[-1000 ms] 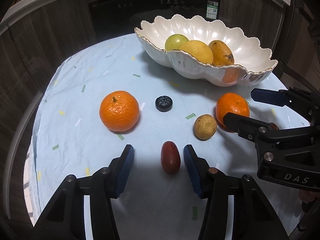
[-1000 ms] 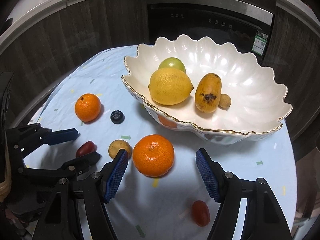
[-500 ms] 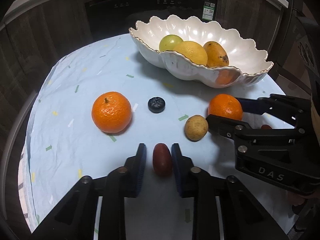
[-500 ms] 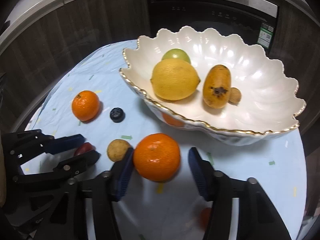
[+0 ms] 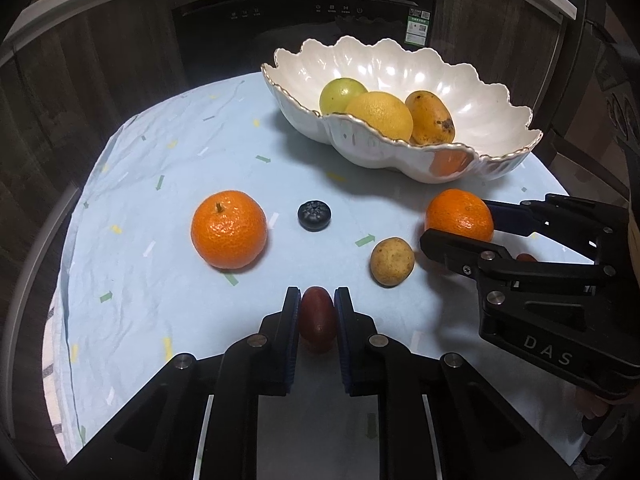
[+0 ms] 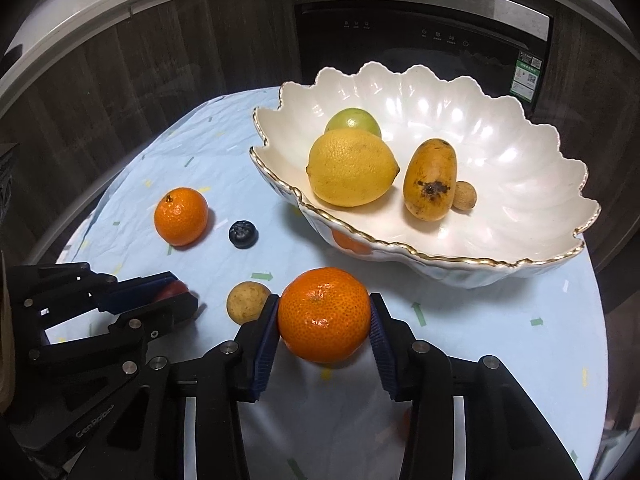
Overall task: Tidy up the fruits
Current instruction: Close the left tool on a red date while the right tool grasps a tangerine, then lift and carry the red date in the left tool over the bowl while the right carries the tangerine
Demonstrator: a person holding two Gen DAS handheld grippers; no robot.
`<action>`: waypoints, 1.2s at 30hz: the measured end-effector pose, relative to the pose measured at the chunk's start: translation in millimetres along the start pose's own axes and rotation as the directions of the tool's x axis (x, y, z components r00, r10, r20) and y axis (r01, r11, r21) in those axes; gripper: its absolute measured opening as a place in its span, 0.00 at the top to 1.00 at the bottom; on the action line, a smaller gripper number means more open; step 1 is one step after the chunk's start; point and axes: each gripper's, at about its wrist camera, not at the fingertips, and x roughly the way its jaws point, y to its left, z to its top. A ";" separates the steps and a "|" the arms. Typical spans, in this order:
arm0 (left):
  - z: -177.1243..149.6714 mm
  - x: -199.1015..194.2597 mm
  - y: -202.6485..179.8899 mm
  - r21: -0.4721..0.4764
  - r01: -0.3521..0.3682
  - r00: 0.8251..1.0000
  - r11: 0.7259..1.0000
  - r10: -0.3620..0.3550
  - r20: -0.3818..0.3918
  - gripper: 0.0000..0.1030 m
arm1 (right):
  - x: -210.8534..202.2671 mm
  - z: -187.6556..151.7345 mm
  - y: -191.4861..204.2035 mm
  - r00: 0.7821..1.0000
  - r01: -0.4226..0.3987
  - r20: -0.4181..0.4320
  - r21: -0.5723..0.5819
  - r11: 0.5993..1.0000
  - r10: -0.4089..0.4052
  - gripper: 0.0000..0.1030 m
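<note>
Table: blue cloth, white bowl at back.
Left gripper: clamped on red fruit, lying on cloth.
Right gripper: squeezing orange for bowl.

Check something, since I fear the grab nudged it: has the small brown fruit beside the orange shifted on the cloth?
No. The small brown fruit still sits just past the green arrow mark.

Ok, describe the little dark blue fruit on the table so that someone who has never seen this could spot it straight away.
Start at the white scalloped bowl on the pale blue tablecloth. In front of it, a free-standing mandarin lies on the cloth, and the blueberry sits just beside it. It is the smallest fruit there, and the only near-black one.
</note>
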 end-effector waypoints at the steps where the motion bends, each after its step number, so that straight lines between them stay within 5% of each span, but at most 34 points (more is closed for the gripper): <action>1: 0.5 -2.1 -0.3 -0.001 0.000 1.000 1.000 0.000 0.003 0.83 | -2.1 0.2 0.1 1.000 0.002 0.003 0.002 1.000 -0.002 0.58; 36: 56.0 -52.7 -34.1 0.056 0.013 0.994 0.998 -0.019 0.108 0.83 | -81.3 15.3 -41.8 0.987 0.060 0.142 0.102 0.993 -0.075 0.58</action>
